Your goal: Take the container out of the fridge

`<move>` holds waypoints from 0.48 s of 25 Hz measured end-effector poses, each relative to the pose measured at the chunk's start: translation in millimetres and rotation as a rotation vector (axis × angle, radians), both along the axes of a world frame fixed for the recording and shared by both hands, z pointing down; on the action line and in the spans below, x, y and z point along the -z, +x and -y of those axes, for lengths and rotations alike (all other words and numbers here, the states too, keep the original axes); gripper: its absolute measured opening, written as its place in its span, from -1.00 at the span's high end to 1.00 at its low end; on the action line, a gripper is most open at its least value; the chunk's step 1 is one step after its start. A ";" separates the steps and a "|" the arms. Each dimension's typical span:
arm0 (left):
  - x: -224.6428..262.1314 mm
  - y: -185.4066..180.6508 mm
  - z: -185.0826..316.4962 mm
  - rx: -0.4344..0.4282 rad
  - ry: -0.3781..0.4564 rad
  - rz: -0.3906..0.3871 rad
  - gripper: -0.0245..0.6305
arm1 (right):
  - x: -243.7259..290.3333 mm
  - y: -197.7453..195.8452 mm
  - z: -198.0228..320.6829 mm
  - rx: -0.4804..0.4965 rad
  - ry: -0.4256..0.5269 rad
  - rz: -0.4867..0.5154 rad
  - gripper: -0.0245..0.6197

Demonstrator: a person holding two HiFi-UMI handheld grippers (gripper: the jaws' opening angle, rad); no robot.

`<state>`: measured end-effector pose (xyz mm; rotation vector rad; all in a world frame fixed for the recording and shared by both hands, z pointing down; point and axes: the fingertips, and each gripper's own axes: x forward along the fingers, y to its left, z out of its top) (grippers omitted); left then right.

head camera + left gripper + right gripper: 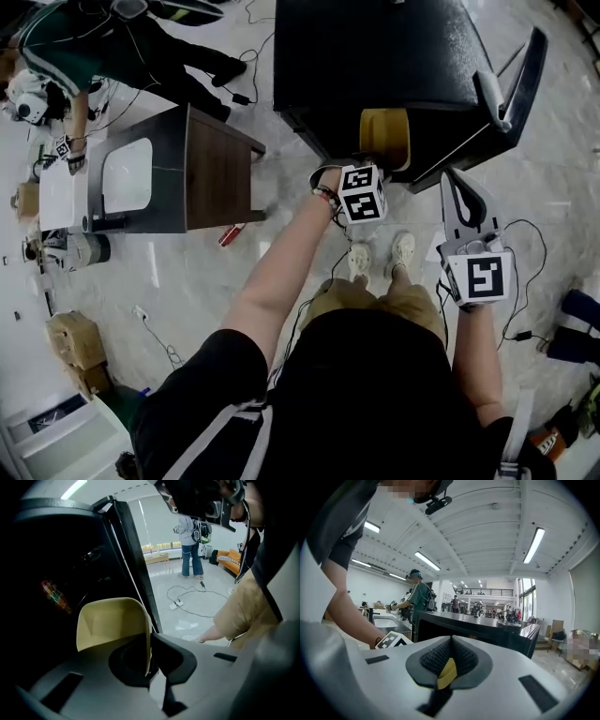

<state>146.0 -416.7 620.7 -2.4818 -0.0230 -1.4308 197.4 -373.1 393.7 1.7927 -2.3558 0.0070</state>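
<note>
Yellow and open-topped, the container (pixel 384 137) (pixel 110 620) sits at the open front of the black fridge (pixel 375 47), low down in the gap between the cabinet and its door (pixel 525 75), which is swung wide to the right. From where I stand I cannot tell whether it is just inside the opening or already clear of it.

The left claw (pixel 378 165) (pixel 147 641) is pinching the container's right-hand wall. One jaw is inside the container and the other outside, with the thin yellow edge held upright between them. The dark inside of the fridge fills the space behind the container in the left gripper view.

The right claw (pixel 454 186) (pixel 451 641) is pressed together and points up, held off to the right near the door and well apart from the container. A thin yellow strip shows in the seam between its jaws; I cannot make out what it is. Beyond it the black top of the fridge (pixel 464 627) runs across the right gripper view.

The person's pale shoes (pixel 380 255) stand on the shiny grey floor (pixel 281 253) just in front of the fridge. To the left is a dark brown surface (pixel 216 169) with a white panel (pixel 127 175) set in it. Another person (pixel 122 47) in dark clothes bends over beside it.
</note>
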 end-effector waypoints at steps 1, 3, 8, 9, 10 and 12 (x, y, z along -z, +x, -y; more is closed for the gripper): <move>6.4 -2.2 -3.4 0.006 0.000 -0.018 0.83 | 2.7 -3.2 -0.9 0.000 0.001 -0.006 0.81; 21.1 -7.2 -9.9 0.022 -0.009 -0.057 0.83 | 8.4 -10.0 -2.0 -0.007 -0.005 -0.023 0.81; 54.6 -23.1 -27.7 0.060 -0.031 -0.151 0.83 | 21.5 -28.2 -6.1 -0.015 0.022 -0.041 0.81; 60.8 -26.4 -31.6 0.069 -0.036 -0.171 0.83 | 23.3 -31.5 -8.1 -0.016 0.030 -0.039 0.81; 67.0 -29.6 -35.3 0.078 -0.041 -0.192 0.83 | 25.6 -34.6 -10.2 -0.019 0.037 -0.035 0.81; 78.1 -36.2 -42.2 0.092 -0.042 -0.227 0.83 | 30.0 -40.7 -14.7 -0.028 0.048 -0.028 0.81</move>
